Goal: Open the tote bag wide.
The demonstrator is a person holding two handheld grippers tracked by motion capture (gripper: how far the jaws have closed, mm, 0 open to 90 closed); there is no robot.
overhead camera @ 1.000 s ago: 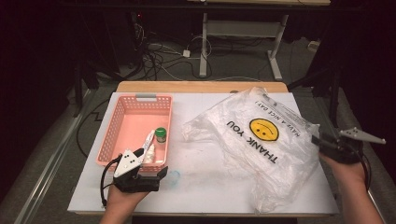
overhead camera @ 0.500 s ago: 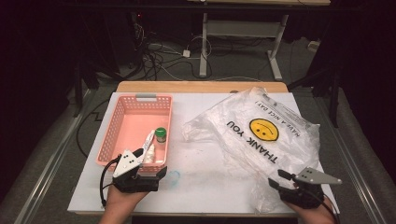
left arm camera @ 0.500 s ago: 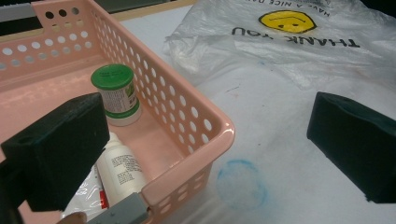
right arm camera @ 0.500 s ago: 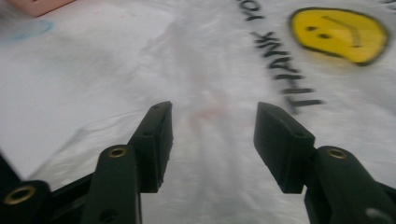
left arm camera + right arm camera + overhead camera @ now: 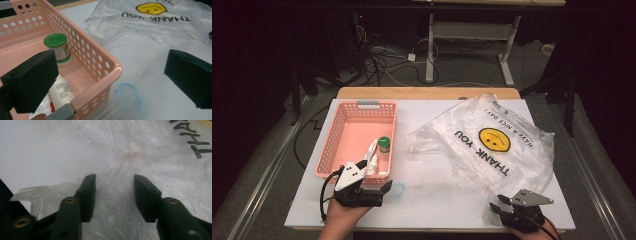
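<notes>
Where the high view looks down, a white worktop (image 5: 437, 195) with a wooden far edge stands in a dark room, with cables (image 5: 387, 60) on the floor and a desk frame (image 5: 467, 40) behind it. A pink basket (image 5: 343, 131) sits at its left, holding a green-capped bottle (image 5: 384, 145) and a white tube (image 5: 371, 159). A clear plastic bag (image 5: 492, 145) printed with a yellow smiley and "THANK YOU" sprawls over the right half. The left gripper (image 5: 377, 189) rests at the basket's near corner; the right gripper (image 5: 504, 206) sits at the near right edge, on the bag's near corner.

From the left gripper view, the fingers (image 5: 32, 82) are spread wide — one hangs over the basket (image 5: 100, 62) interior, above the white tube (image 5: 62, 91) and just in front of the green-capped bottle (image 5: 57, 48), the other over bare worktop (image 5: 145, 65) beyond a faint blue ring stain (image 5: 127, 96). The basket's near corner lies between them, and they grip nothing. The plastic bag (image 5: 150, 22) lies well apart, farther off.

Through the right gripper view, the fingers (image 5: 87, 195) have just been closing and stand partly apart — a crumpled fold of the plastic bag (image 5: 130, 152) rises between them. The film lies against the left one; whether the pads yet press on it I cannot tell.
</notes>
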